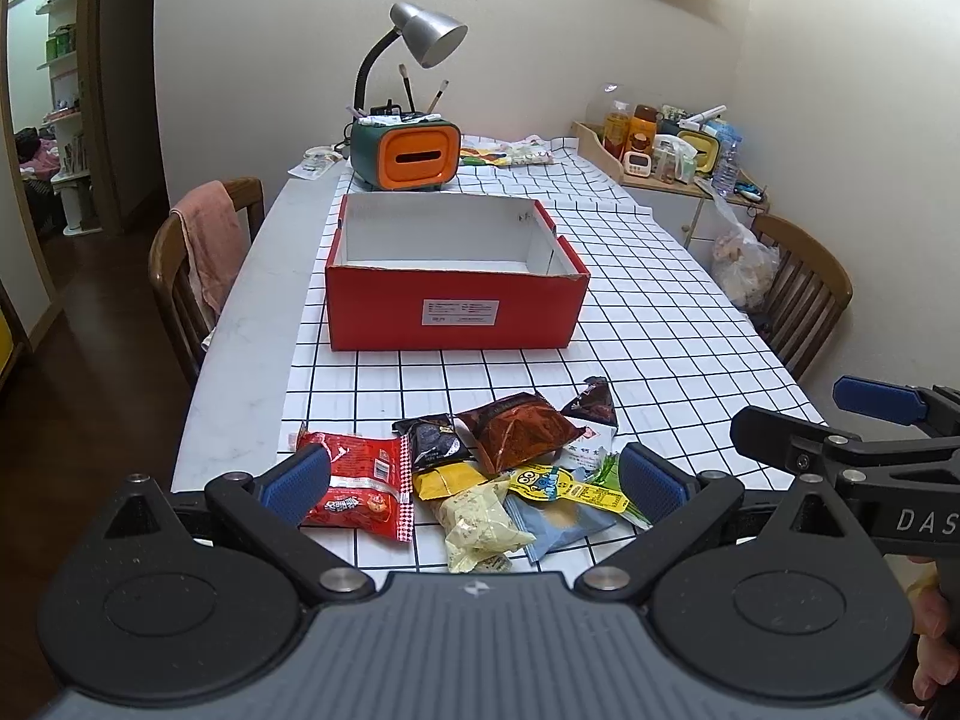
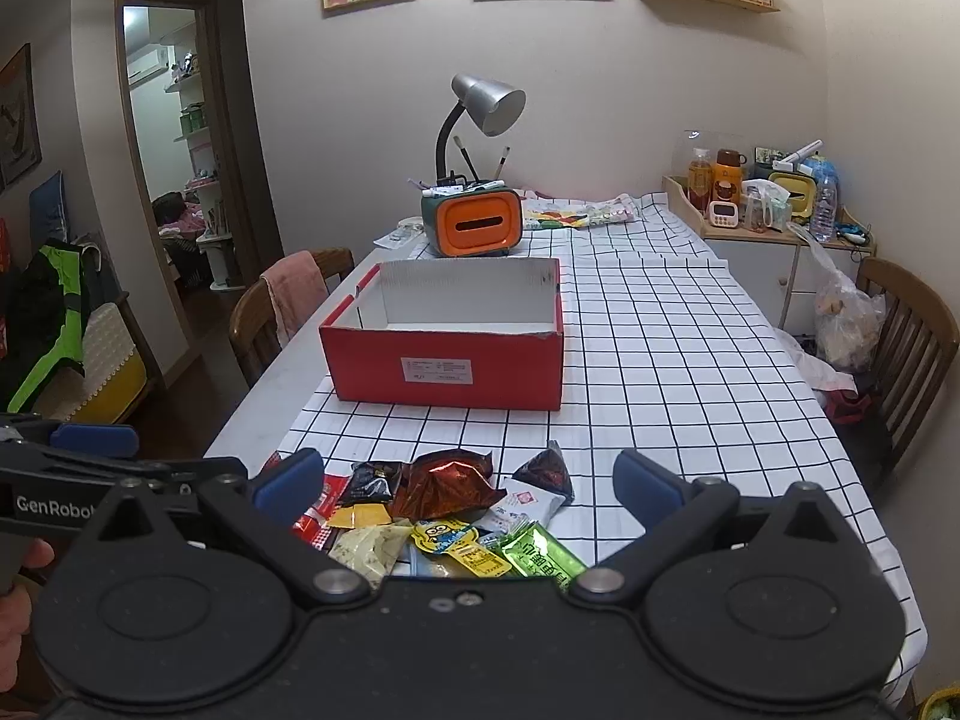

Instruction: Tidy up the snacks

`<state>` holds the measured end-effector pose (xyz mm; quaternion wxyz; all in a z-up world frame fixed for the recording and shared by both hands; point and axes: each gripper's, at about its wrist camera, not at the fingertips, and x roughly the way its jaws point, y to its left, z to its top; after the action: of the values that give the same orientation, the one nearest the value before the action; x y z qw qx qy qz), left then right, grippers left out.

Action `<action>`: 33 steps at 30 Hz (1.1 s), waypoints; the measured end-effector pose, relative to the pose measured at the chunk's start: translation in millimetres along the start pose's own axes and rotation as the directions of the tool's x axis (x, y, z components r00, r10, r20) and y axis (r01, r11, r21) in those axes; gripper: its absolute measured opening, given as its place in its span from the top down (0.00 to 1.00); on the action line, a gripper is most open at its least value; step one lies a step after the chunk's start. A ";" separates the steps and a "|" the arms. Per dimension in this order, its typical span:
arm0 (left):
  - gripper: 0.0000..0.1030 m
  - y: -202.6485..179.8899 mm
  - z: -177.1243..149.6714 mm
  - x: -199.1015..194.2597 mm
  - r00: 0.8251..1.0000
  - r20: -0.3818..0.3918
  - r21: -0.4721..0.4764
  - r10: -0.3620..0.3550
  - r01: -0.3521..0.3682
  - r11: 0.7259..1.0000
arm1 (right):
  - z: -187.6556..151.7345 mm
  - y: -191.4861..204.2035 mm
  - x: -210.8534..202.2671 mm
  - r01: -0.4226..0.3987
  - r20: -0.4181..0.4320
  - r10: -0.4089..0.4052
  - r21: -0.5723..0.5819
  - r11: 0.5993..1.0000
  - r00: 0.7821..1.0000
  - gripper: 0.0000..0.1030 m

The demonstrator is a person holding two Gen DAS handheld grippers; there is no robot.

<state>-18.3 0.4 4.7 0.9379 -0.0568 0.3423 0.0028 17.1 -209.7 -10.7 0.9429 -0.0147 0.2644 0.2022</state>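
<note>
- The left gripper, black with blue padded fingers, fills the bottom of the left wrist view; its jaws stand wide apart and grip nothing
- The right gripper, of the same build, fills the bottom of the right wrist view, its jaws equally wide and empty
- Between the fingers in both views lies a loose pile of snack packets on the near part of the desk, which is covered by a white cloth with black grid lines
- In the pile: a red foil packet at lower left, a dark reddish-brown crinkled bag at the centre, a pale yellow pouch nearest the camera, a yellow cartoon-printed sachet and a green sachet
- An open red cardboard box with a white inside stands mid-frame beyond the pile, apart from it
- Behind the box stand an orange-and-green desk organiser and a silver gooseneck lamp
</note>
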 end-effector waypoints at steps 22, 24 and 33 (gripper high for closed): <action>0.00 -4.1 -4.3 -1.2 1.000 0.001 0.000 -0.001 0.001 1.000 | -6.7 -3.8 -7.7 0.036 0.000 -0.036 0.005 0.999 0.999 0.00; 0.00 -5.1 -4.7 0.3 1.000 -0.004 -0.003 0.000 0.000 1.000 | -6.7 -4.3 -8.0 0.032 0.001 -0.032 -0.001 0.999 0.999 0.00; 0.00 -9.2 -3.8 16.7 0.999 -0.035 -0.007 0.013 -0.013 1.000 | -6.9 -13.5 5.4 -0.036 -0.026 0.036 -0.013 0.999 0.999 0.00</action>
<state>-7.5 -9.7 -8.0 0.9315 -0.0582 0.3590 0.0091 23.2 -221.0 -20.4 0.9354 -0.0189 0.2756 0.2206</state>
